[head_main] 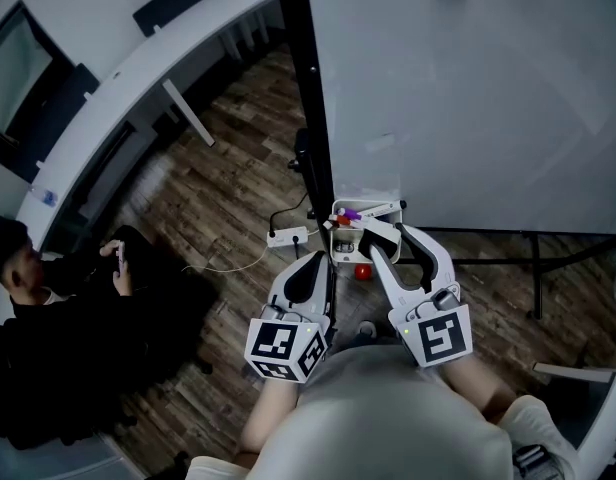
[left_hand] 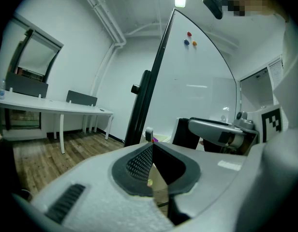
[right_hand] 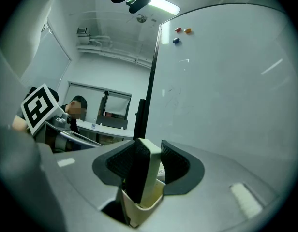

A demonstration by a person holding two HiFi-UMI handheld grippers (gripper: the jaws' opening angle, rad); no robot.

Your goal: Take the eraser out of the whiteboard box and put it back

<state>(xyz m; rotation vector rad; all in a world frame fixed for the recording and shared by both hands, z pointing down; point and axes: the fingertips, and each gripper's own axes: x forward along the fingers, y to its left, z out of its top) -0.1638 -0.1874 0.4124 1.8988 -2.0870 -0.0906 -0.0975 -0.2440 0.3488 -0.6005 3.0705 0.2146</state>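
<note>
Whiteboard backdrop, eraser upright in right gripper, foot inside box

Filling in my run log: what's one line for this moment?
right gripper: shut on eraser | eraser: lower end inside box | left gripper: shut, empty

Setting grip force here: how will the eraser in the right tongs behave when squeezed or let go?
The eraser looks like a rigid cream block with a dark felt face: probably stiff, the felt giving slightly. Being slim, it is likely light. Upright on a narrow edge in the small box, it may lean once the right tongs let go.
</note>
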